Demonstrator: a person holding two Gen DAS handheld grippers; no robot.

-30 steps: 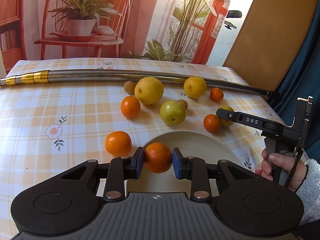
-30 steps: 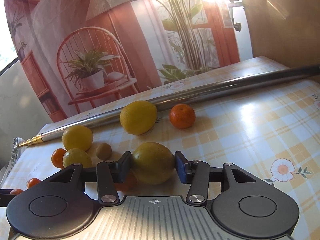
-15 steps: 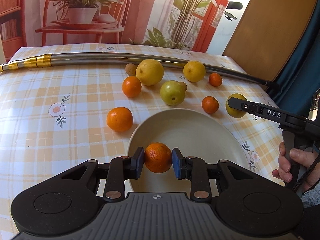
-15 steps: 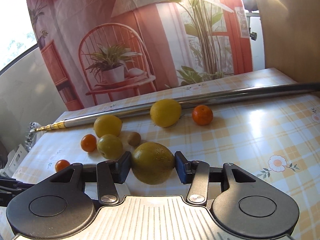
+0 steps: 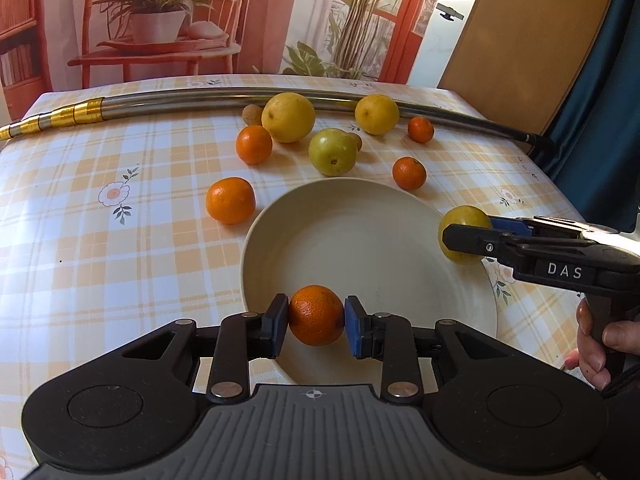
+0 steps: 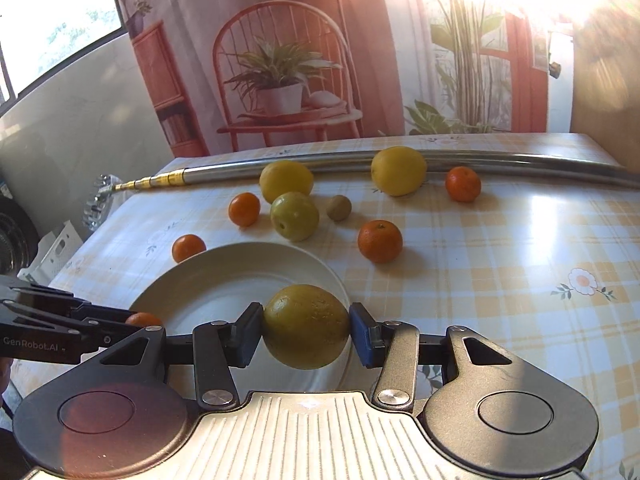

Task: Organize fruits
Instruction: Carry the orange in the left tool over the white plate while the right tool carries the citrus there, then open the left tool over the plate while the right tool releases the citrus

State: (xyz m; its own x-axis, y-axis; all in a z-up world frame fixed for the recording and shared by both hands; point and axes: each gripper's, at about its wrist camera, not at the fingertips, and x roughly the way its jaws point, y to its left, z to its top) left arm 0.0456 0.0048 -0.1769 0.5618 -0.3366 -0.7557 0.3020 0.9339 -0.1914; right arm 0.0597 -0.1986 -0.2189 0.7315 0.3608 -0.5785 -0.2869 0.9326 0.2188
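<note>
Left hand-held gripper (image 5: 316,316) pinches a mandarin (image 5: 316,315) over the near rim of the cream plate (image 5: 360,232). Right hand-held gripper (image 6: 306,326) pinches a yellow-green citrus (image 6: 306,326) over the plate's right edge. Plate interior is bare, open room in its middle. Loose fruit lies beyond the far rim on the checked worktop (image 5: 100,240): mandarins, lemons, a green apple (image 5: 333,151). Metal pole (image 5: 180,98) runs along the far edge. Worktop to the left is open.
</note>
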